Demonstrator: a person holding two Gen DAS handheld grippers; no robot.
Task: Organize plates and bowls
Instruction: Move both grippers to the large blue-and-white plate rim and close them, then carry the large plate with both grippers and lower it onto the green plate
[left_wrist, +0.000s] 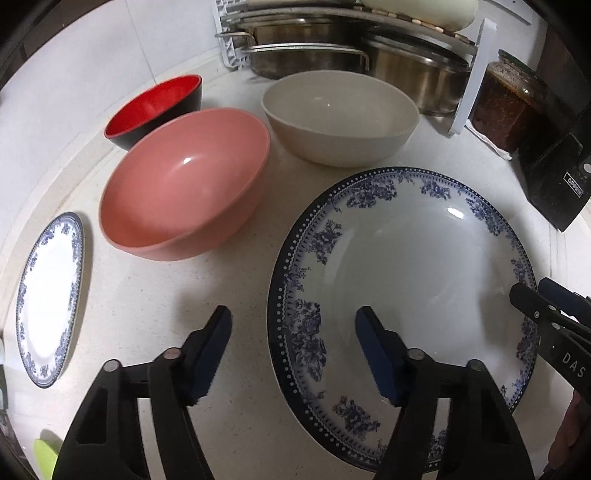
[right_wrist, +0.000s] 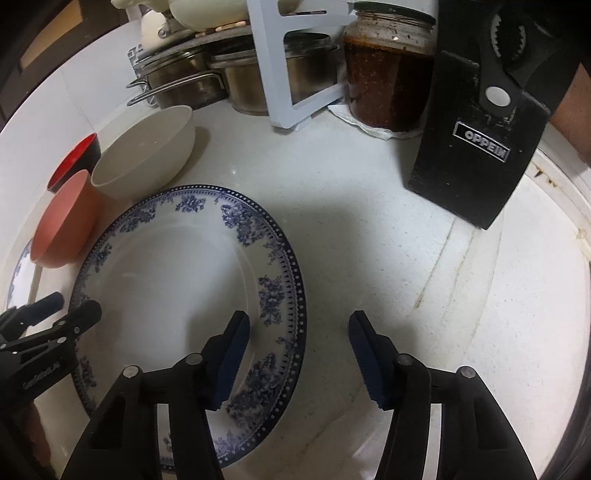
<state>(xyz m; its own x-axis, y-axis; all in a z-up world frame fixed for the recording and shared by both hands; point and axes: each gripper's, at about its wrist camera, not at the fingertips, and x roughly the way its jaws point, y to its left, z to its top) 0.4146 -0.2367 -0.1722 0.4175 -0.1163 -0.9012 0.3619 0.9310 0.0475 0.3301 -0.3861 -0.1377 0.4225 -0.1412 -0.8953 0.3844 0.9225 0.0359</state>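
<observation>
Left gripper (left_wrist: 293, 354): fingers wide apart, straddling the left rim of the large blue-patterned plate (left_wrist: 406, 266), holding nothing. Right gripper (right_wrist: 299, 354): fingers wide, straddling the plate's right rim, empty. Plate lies flat on the surface (right_wrist: 369, 229), frame centre; pink bowl (left_wrist: 184, 181), beige bowl (left_wrist: 340, 114), red bowl (left_wrist: 155, 103) upper left.

Large blue-floral plate (left_wrist: 406, 266): near rim hidden behind the left hand-held gripper (left_wrist: 293, 354).
Small floral plate (right_wrist: 20, 273): mostly hidden behind the pink bowl (right_wrist: 64, 221).
Red-and-black bowl (right_wrist: 75, 158): half hidden behind that bowl.
</observation>
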